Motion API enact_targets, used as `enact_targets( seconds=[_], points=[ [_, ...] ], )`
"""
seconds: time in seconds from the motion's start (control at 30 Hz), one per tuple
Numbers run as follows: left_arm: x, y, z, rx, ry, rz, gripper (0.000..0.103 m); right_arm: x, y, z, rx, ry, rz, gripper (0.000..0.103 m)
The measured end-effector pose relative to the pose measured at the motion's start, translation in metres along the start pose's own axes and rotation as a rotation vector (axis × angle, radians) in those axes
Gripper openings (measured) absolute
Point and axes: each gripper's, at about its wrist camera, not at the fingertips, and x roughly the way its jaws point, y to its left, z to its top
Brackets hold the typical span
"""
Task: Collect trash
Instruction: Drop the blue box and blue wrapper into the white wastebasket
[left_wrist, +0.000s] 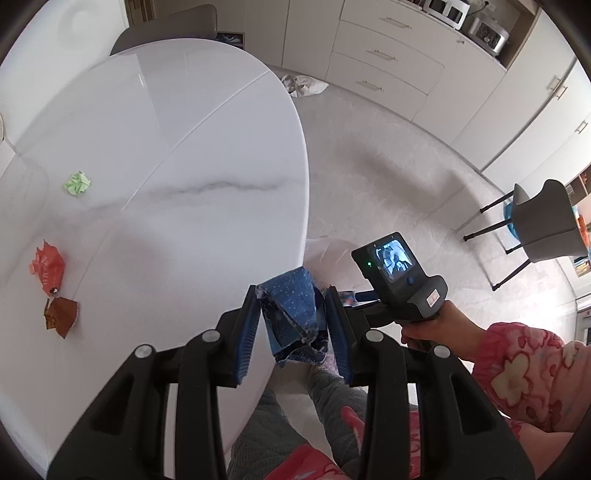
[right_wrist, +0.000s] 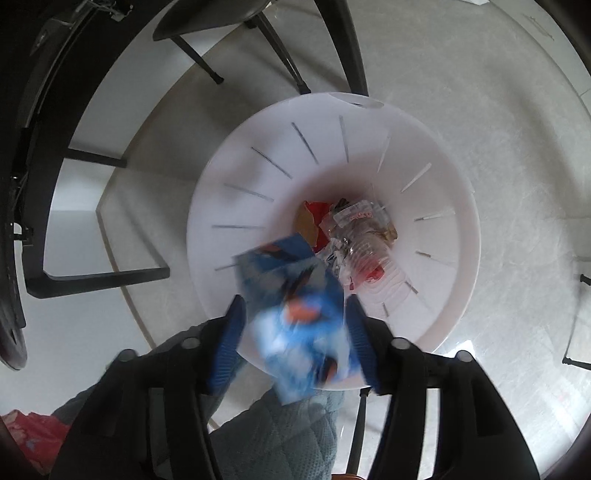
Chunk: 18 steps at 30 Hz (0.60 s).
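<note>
Wrapper (right_wrist: 295, 317) blurs between right tool (right_wrist: 295, 339) pads above bin rim (right_wrist: 207, 192).

Wrappers (left_wrist: 50, 266) on table (left_wrist: 184, 147), trash (right_wrist: 351, 232) in bin (right_wrist: 258, 177)

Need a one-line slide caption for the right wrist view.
Right claw poised over the white bin, a blurred blue wrapper between its fingers above trash already inside.
</note>
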Motion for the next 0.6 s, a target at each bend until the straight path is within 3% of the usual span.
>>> enact_targets(
  seconds=[0.27, 0.33, 0.6],
  points=[
    [0.019, -0.029, 0.002, 0.074, 0.026, -0.020, 0.036, -0.069, -0.030, -0.030, 0.078, -0.135, 0.011, 0.077],
    [0.029, -0.042, 0.002, 0.103, 0.035, -0.033, 0.036, -0.097, -0.042, -0.039, 0.118, -0.189, -0.006, 0.086],
    [0.110, -0.076, -0.007, 0.162, 0.151, -0.037, 0.036, -0.171, -0.077, -0.077, 0.173, -0.310, -0.055, 0.093]
  ],
)
